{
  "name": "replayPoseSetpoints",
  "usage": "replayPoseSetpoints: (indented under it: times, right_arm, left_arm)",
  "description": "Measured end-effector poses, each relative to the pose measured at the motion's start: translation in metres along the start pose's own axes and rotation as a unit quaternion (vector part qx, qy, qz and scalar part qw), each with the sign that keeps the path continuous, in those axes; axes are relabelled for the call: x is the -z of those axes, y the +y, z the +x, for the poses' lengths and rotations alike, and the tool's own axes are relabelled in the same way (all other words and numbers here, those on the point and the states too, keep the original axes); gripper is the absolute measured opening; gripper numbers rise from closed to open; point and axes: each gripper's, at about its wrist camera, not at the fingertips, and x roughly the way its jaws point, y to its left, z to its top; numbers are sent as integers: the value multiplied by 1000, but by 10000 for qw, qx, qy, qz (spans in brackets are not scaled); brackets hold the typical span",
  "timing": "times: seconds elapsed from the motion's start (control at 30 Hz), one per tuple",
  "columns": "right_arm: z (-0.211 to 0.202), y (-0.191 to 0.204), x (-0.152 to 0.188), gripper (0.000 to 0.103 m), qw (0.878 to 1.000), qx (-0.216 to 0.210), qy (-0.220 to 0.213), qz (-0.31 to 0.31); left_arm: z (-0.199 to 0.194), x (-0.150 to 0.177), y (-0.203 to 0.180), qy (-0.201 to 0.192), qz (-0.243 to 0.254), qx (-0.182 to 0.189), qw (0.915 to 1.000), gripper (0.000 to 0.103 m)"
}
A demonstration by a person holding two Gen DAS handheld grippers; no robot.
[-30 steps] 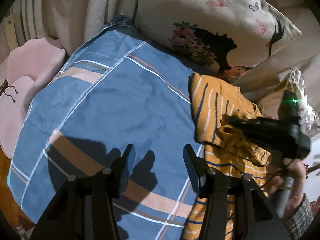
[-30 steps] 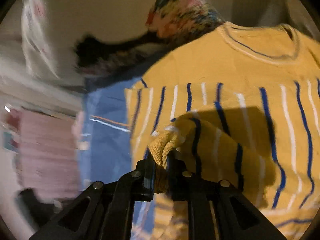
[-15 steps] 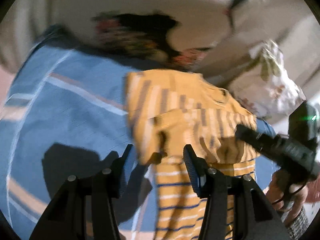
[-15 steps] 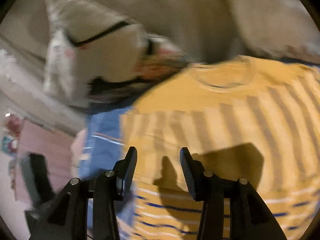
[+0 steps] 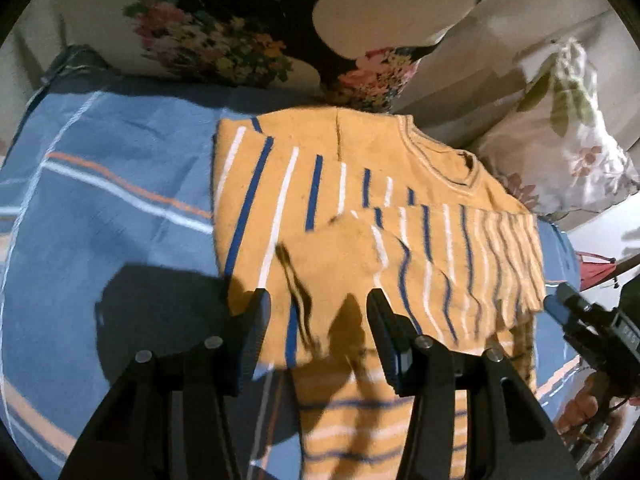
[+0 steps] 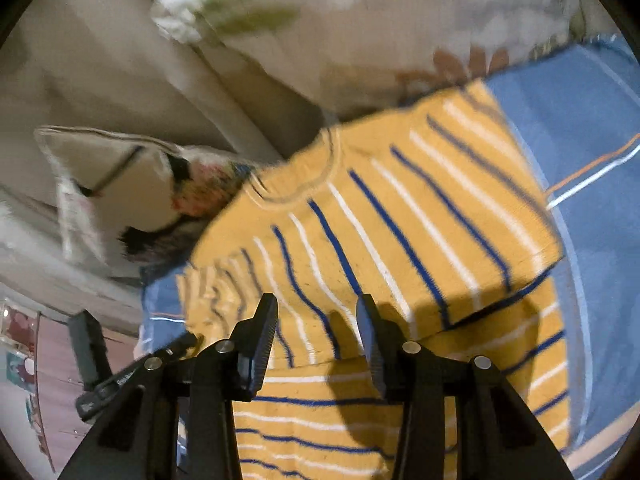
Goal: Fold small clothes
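Left gripper (image 5: 318, 334): jaws apart, nothing between the pads. It hangs over the sweater (image 5: 360, 216), above the near edge of the folded-in sleeve. Its shadow falls on the knit and on the sheet (image 5: 112, 184) at 9 o'clock.

Right gripper (image 6: 316, 334): jaws apart, empty, pads clear of the cloth. It sits over the lower chest of the sweater (image 6: 380, 216). In the left wrist view the right gripper shows at 4 o'clock, off the right edge of the garment and not touching it, with a hand (image 5: 588, 416) below it.

Sweater: yellow knit with blue and white stripes, lying flat on the blue plaid sheet. In the left view the collar (image 5: 444, 160) is at 1 o'clock and the hem runs out of frame at 6 o'clock. Pillow (image 5: 240, 20) with flower print at 12 o'clock, just beyond the shoulders; second pillow (image 5: 568, 140) at 2 o'clock.

Progress, judged from how the cloth lies:
- Both sides appear turned in. One sleeve lies across the chest from the right edge to about the middle, stripes crossing those of the layer under it. The left edge is straight and doubled.
- In the right view a thick folded edge at 3 o'clock confirms a doubled layer there.
- The body is not yet folded lengthwise: the lower part lies single and flat toward 6 o'clock.

Estimate: roughly halfway. Left to do: bring hem up to collar, maybe once more, then set aside. No other clothes in view, so I cannot tell how many items remain.

Note: sleeve end near centre looks slightly rumpled; may need smoothing first.
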Motion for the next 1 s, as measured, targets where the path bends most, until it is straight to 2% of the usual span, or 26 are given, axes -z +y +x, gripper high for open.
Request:
replayPoseSetpoints:
  times: [0.03,0.07,0.1,0.17,0.23,0.3,0.37,0.43,0.53,0.6,0.7,0.77,0.87,1.0]
  right_arm:
    - [-14,2,2,52,9998,14,-165,-99]
    - [-26,1,4,54,9994,4,-292,-173]
    - [-39,0,6,54,9988,-85,-413,-241]
    - [-55,-6,10,54,9986,-365,-355,-165]
    - [-76,-24,16,54,9953,-875,-335,255]
    - [-91,-40,23,54,9901,-1295,31,536]
    - [-94,-46,32,54,9912,-1216,360,385]
    - [-105,-55,49,54,9958,-619,660,-154]
    - [-114,-80,82,54,9916,-165,1182,-496]
    - [-119,-101,100,54,9888,-65,1399,-507]
    - [-121,-127,125,54,9842,-238,1726,-304]
    - [-121,-133,133,54,9824,-402,1815,-208]
    - [-110,-128,149,54,9748,-803,2080,-71]
    - [-97,-115,169,54,9659,-981,2386,-193]
  left_arm:
    - [-10,8,0,-53,-27,-12,10000,49]
    - [-18,13,2,59,3,21,10000,49]
    - [-28,21,5,6,-61,4,10000,49]
    - [-41,39,12,-55,-273,-19,9996,49]
    - [-53,60,19,-65,-501,-27,9987,49]
    - [-60,84,22,-60,-741,-43,9972,49]
    - [-68,111,24,-34,-909,-37,9959,49]
    - [-70,135,22,38,-1005,-98,9949,49]
    - [-72,172,19,131,-1130,-70,9935,49]
    - [-70,194,16,192,-1206,-43,9925,49]
    - [-64,219,14,340,-1333,72,9905,49]
    - [-66,230,10,253,-1376,175,9900,52]
    - [-68,236,6,299,-1475,371,9879,55]
    - [-71,242,1,340,-1533,640,9855,55]
